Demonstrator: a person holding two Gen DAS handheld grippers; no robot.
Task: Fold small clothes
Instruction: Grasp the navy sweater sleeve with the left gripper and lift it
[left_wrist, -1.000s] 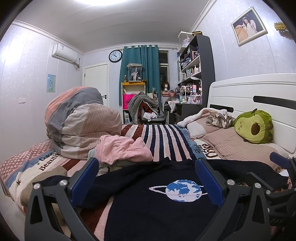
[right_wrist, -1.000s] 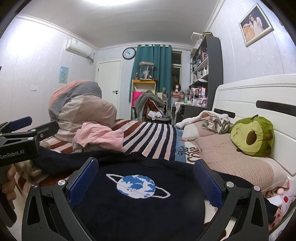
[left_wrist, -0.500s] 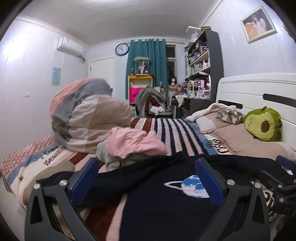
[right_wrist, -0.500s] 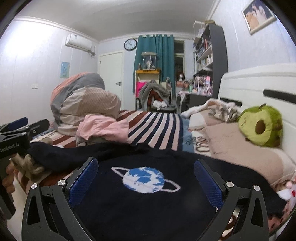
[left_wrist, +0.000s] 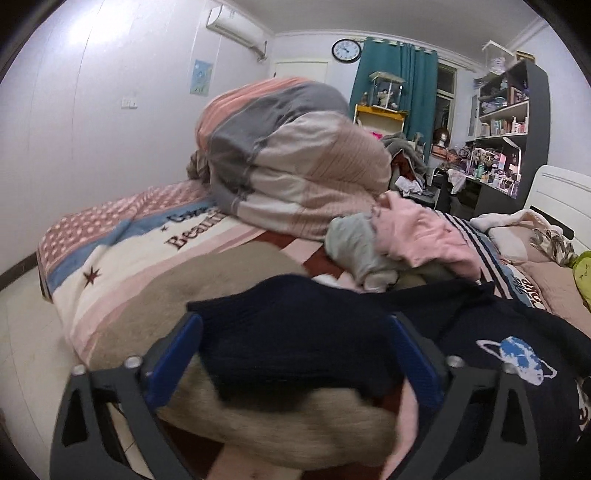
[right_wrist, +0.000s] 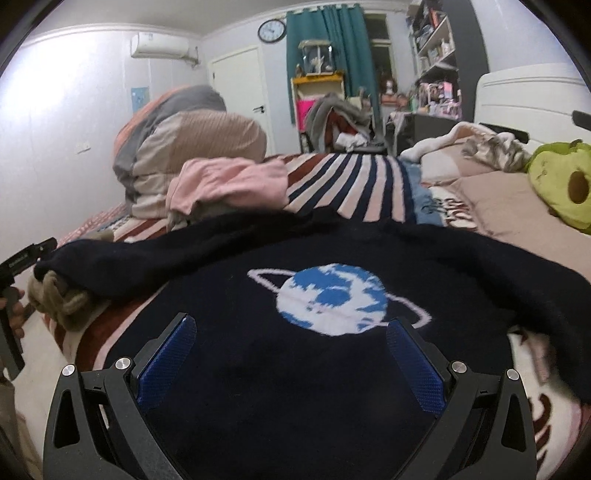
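The left wrist view sits low and close over the bed's (left_wrist: 122, 258) left edge, tilted down and facing along it toward the quilt (left_wrist: 288, 155) and far curtain (left_wrist: 399, 81). The right wrist view hangs just above the sweater's (right_wrist: 295, 369) front, facing the same far wall. Both share the sweater (left_wrist: 295, 332), planet print (right_wrist: 332, 299), pink clothes (right_wrist: 229, 181), clock (right_wrist: 271, 30) and shelves (left_wrist: 506, 122).
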